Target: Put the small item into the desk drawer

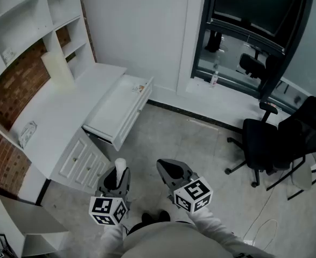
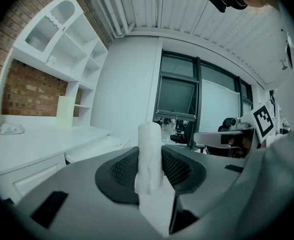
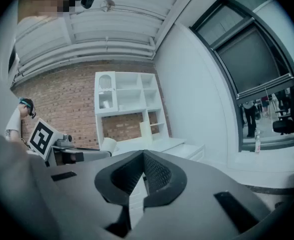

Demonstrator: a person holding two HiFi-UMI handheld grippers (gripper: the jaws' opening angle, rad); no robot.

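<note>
Left gripper (image 1: 116,177): jaws clamped on the small item (image 2: 150,149), with cross-hatched black pads (image 2: 124,170) pressed against both its sides. Right gripper (image 3: 143,156): jaws together, nothing between them. The white desk (image 1: 55,112) has a smooth matt top and stands against a brick wall (image 1: 7,85). Its shallow rectangular drawer (image 1: 113,107) stands pulled out, well apart from both grippers. Small item: a white, soft-looking cylinder with a rounded top, upright, rising above the jaws.

White furniture against red-brown brick
White table (image 1: 50,117), drawer (image 1: 130,121) and small item (image 2: 150,149); red-brown brick wall (image 1: 9,82); pale grey floor (image 1: 201,149); black chair (image 1: 265,144); left hand-held gripper (image 1: 118,174) and right hand-held gripper (image 1: 168,169) dark grey, with black-and-white square markers.
</note>
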